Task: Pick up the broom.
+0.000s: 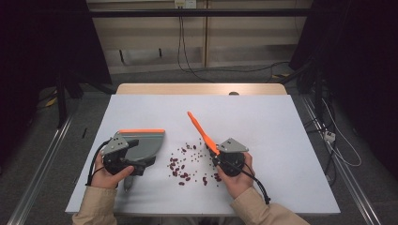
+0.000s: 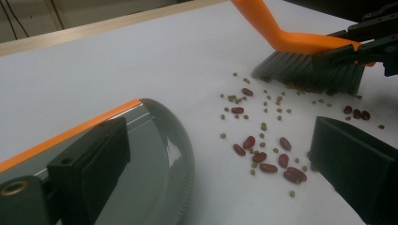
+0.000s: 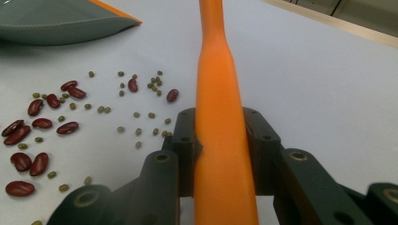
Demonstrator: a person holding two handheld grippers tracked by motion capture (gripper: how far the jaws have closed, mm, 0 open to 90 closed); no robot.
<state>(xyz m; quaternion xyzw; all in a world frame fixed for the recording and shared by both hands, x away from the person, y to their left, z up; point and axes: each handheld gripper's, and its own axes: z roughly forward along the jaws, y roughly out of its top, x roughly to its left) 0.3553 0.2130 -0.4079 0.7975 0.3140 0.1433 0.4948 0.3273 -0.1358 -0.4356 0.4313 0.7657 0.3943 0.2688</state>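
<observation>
An orange-handled brush [image 1: 199, 128] is clamped by its handle [image 3: 218, 108] in my right gripper [image 1: 215, 153], which is shut on it. Its dark bristles [image 2: 305, 70] rest on the white table at the right edge of a scatter of red kidney beans [image 1: 180, 168] and small green beans [image 3: 141, 115]. A grey dustpan [image 1: 145, 143] with an orange lip [image 2: 70, 133] lies left of the beans. My left gripper [image 1: 137, 160] stands at the pan with its jaws wide apart. One jaw is over the pan and the other is over bare table near the beans [image 2: 263, 157].
The white table top [image 1: 272, 122] has free room behind and to the right of the brush. A wooden strip [image 1: 202, 89] runs along its far edge. Cables [image 1: 187, 56] lie on the floor beyond. My sleeves enter at the near edge.
</observation>
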